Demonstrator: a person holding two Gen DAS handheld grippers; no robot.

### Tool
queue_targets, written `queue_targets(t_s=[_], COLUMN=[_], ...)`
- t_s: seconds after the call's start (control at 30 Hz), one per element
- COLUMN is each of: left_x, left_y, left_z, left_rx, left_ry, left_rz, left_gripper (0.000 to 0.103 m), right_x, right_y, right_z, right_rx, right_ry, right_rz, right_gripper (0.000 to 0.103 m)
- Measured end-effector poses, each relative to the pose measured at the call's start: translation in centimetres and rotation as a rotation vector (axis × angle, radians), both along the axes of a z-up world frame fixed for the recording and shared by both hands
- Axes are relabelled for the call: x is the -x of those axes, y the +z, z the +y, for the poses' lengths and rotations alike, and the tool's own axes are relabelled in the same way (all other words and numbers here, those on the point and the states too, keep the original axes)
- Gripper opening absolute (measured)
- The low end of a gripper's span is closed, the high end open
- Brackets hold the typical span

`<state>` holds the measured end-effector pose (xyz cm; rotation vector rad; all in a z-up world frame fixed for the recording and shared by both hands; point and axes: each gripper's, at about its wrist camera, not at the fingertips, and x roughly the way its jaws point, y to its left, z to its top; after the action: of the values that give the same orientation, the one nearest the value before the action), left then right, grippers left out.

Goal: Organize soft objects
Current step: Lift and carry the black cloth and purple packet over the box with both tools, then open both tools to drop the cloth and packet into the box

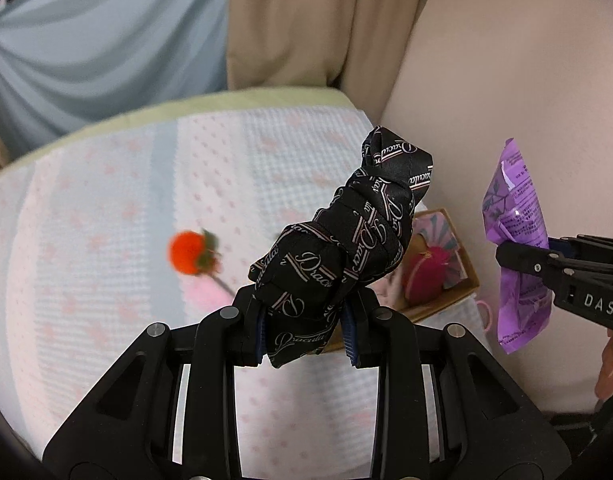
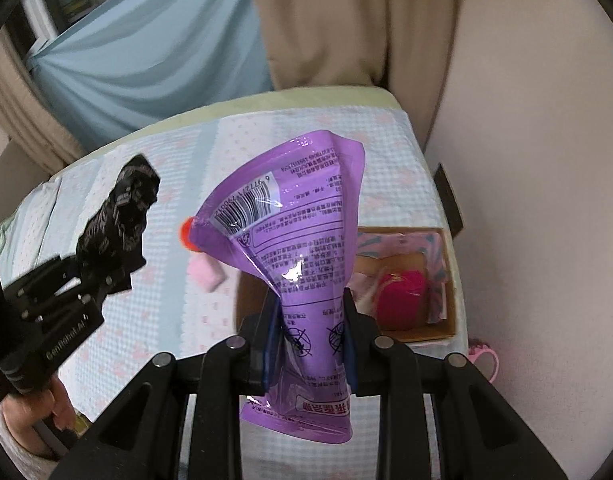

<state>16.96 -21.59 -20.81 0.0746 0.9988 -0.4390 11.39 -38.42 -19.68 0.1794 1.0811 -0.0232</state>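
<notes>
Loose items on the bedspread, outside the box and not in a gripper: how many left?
2: an orange pom-pom toy and a pink soft block beside it, left of the cardboard box. Held items may hide more.

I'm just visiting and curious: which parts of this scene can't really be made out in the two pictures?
- Orange pompom: motion-blurred in the left wrist view; in the right wrist view the purple packet covers most of it.
- Cardboard box: contents partly hidden by the packet and, in the left view, by the black printed cloth.
- Pink cup: mostly hidden behind the bed edge.
</notes>
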Motion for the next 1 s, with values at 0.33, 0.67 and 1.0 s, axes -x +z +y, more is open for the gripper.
queue_targets(t_s=[0.33, 0.67, 1.0], left_x=[-2.5, -5.4, -5.1], left_y=[-7.1, -15.4, -17.2], left_z=[-7.2, -11.9, -12.4], left_rx=[-0.057, -0.196, -0.300], left_ry=[-0.032, -0.109, -0.161], left_rz=[0.147, 0.268, 0.258], left_gripper=[0.026, 0.026, 0.103], right_x=[-2.9, -6.0, -6.4], right_y=[-6.1, -15.4, -18.4], right_z=[-8.3, -12.6, -13.2], right_rx=[-0.157, -0.326, -0.328], right_ry=[-0.129, -0.283, -0.335], right_rz=[0.122, 0.260, 0.270], right_gripper=[0.025, 0.026, 0.098])
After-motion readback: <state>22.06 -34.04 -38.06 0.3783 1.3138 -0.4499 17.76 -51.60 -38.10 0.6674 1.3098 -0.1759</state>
